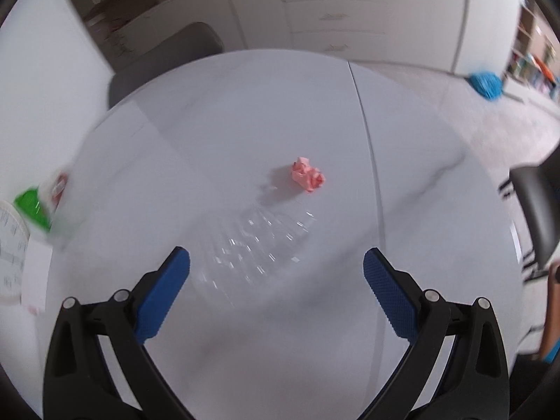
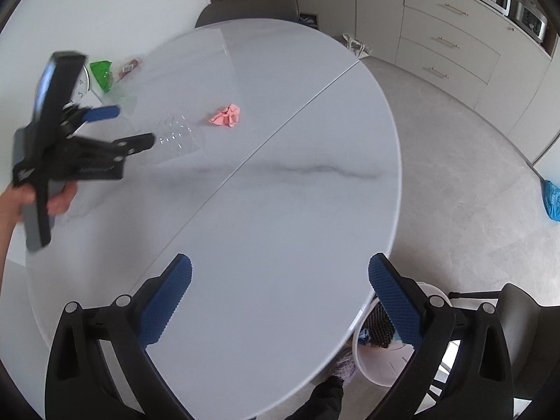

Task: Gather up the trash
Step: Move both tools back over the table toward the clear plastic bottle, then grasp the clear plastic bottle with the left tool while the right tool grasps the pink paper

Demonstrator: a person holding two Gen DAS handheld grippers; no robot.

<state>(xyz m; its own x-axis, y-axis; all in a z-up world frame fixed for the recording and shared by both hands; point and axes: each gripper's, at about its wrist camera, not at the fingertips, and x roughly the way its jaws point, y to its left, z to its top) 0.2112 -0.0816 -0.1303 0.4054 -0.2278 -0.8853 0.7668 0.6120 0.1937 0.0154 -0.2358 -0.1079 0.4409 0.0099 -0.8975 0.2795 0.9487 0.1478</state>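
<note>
Left gripper (image 1: pixel 276 262) is hovering wide open over the clear plastic cup (image 1: pixel 259 245), right gripper (image 2: pixel 280 269) idling open too; squeezing could be crushing or skidding it across the desk (image 2: pixel 280 210).

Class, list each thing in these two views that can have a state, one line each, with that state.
Left gripper: open, holding nothing, over the cup.
Right gripper: open, holding nothing.
Clear cup: lying on its side on the table.
Pink paper: crumpled, loose on the table.
Green packet: at the table's far edge, blurred.
White bin: on the floor, open, some trash inside.
</note>
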